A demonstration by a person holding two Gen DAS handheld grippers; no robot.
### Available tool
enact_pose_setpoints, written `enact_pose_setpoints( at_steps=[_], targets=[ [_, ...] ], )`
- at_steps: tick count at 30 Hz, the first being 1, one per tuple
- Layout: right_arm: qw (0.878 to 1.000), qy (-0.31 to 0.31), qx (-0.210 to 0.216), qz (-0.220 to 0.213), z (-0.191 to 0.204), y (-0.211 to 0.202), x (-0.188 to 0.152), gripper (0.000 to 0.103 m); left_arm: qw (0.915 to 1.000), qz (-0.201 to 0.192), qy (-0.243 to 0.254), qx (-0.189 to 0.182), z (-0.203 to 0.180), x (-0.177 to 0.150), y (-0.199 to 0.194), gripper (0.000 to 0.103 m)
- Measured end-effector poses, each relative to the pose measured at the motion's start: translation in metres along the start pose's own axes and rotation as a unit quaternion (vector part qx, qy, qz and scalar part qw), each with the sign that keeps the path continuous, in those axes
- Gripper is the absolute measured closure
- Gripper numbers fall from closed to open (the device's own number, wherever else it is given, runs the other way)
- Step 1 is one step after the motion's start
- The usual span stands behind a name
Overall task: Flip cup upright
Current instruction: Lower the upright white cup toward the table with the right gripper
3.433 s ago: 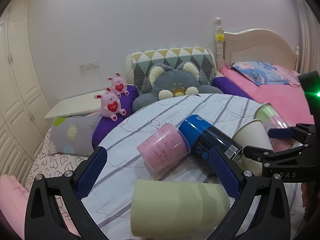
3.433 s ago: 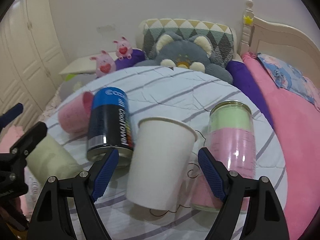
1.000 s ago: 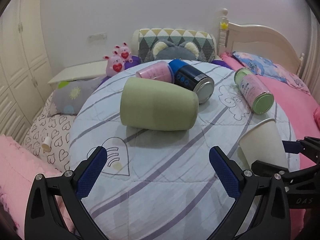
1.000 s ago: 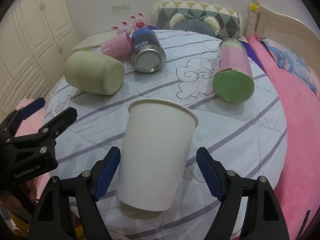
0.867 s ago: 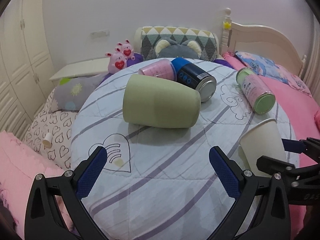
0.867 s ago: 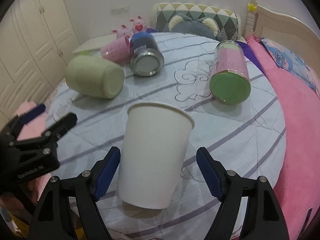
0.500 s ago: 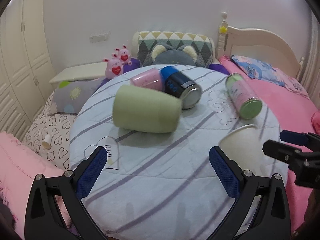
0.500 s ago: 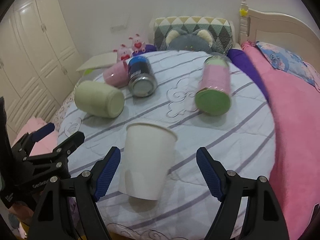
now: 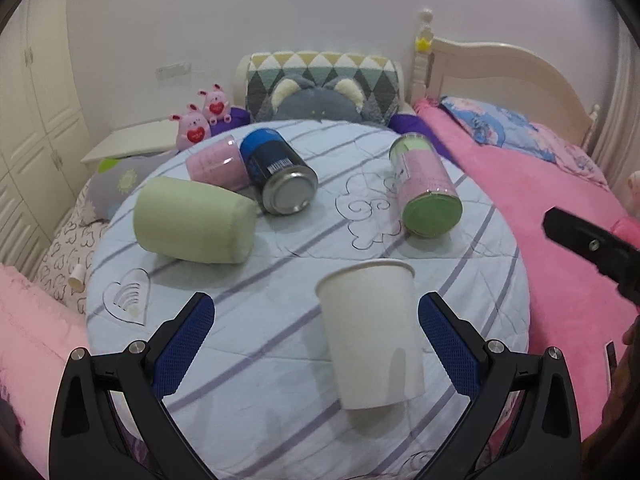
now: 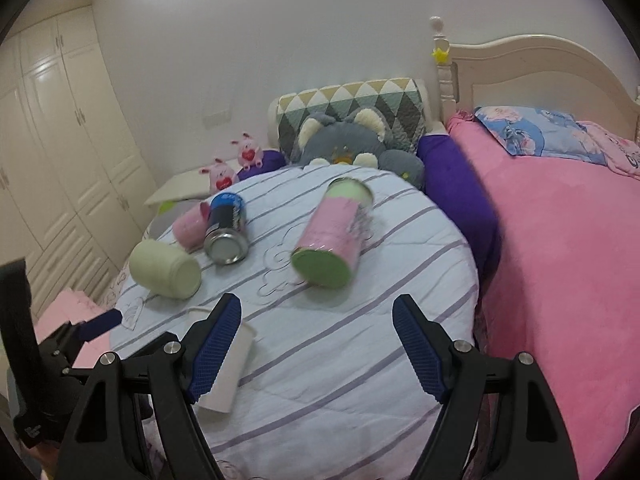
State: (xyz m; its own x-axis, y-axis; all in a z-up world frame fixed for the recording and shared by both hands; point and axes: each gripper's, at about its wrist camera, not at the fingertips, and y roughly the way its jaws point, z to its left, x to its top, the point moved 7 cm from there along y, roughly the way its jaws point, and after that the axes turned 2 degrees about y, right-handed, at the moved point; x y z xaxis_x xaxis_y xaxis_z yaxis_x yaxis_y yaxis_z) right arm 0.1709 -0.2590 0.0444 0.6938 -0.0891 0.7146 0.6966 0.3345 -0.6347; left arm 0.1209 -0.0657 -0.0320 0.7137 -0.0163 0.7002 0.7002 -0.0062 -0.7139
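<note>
Paper cup (image 9: 370, 332) is now standing upright near the desk's (image 9: 280, 360) front edge, freed by the right gripper (image 10: 316, 344), which is backing away with jaws spread; the left gripper (image 9: 316, 344) is also hanging released around it, so the flip looks done.
</note>
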Motion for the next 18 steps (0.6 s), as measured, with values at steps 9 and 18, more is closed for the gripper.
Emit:
enact_pose_setpoints(
  at_steps=[9, 18],
  targets=[
    [0.999, 0.005, 0.027, 0.023, -0.030, 0.028, -0.005, 0.024, 0.9983, 0.054, -0.019, 0.006, -0.023, -0.004, 0.033, 0.000],
    [0.996, 0.014, 0.074, 0.045, -0.040, 0.051, -0.012, 0.024, 0.9946, 0.096, -0.037, -0.006, -0.030, -0.008, 0.060, 0.001]
  ],
)
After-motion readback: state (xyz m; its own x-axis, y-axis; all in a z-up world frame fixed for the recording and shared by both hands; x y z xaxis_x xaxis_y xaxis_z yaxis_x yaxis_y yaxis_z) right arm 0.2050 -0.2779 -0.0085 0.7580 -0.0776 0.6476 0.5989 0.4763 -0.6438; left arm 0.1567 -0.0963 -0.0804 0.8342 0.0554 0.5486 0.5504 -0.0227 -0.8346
